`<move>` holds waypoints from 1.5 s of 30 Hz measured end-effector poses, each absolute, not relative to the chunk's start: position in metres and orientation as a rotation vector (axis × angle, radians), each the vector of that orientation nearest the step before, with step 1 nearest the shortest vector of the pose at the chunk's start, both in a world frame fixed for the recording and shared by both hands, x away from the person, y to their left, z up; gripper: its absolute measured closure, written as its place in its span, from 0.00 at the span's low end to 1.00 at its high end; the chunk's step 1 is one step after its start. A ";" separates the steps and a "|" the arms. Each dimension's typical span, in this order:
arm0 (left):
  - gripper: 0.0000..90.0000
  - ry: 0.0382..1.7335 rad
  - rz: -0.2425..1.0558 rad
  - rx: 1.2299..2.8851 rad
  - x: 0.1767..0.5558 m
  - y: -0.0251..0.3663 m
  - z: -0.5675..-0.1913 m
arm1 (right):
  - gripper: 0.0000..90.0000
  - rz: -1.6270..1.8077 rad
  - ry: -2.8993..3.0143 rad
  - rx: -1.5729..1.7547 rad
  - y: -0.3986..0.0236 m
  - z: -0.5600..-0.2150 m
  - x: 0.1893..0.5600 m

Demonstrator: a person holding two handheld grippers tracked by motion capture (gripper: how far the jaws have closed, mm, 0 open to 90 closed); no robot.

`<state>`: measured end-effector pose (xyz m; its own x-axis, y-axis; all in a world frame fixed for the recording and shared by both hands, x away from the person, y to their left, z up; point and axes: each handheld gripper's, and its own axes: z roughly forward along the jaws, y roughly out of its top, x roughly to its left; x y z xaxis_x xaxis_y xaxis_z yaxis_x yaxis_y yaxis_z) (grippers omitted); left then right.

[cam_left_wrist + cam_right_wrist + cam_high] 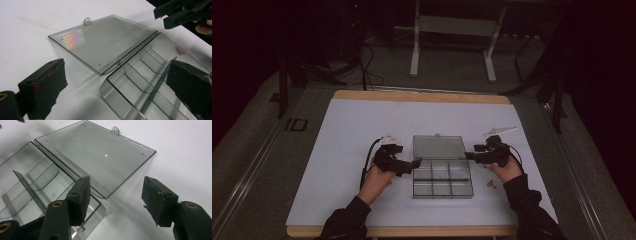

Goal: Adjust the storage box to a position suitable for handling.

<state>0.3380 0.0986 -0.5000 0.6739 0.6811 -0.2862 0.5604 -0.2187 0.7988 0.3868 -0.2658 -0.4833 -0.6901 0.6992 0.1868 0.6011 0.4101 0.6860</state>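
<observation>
A clear plastic box [442,172] lies open in the middle of the desk [347,130], its lid [438,147] flat behind it. The left gripper [414,164] at its left edge and the right gripper [468,156] at its right both gape, holding nothing.

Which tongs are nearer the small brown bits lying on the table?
Right. The right tongs hover just above-left of the brown bits; the left tongs sit across the clear box.

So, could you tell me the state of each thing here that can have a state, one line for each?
Clear plastic box: open, six compartments, all look empty.
Lid: swung fully back, lying flat on the table, still joined at the hinge.
Left gripper: open, holding nothing, at the box's left edge.
Right gripper: open, holding nothing, at the box's right edge.
Small brown pieces: loose on the table, right of the box.
</observation>
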 end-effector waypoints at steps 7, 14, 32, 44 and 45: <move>0.04 0.950 0.184 1.921 0.329 0.104 -0.499 | 0.45 1.135 2.535 1.144 -0.274 -0.481 0.380; 0.04 0.940 0.170 1.914 0.317 0.113 -0.507 | 0.50 1.117 2.570 1.043 -0.286 -0.475 0.361; 0.04 0.896 0.198 1.941 0.300 0.120 -0.513 | 0.61 0.950 2.736 0.810 -0.318 -0.477 0.327; 0.04 0.910 0.190 1.926 0.294 0.122 -0.520 | 0.65 0.679 2.897 0.702 -0.324 -0.487 0.323; 0.04 0.910 0.191 1.928 0.294 0.123 -0.521 | 0.65 0.662 2.905 0.699 -0.323 -0.488 0.324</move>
<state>0.2938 0.1229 -0.5210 0.7096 0.6645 -0.2342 0.5142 -0.2612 0.8169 0.3236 -0.3233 -0.4879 -0.8926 0.4504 0.0216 0.4152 0.8023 0.4288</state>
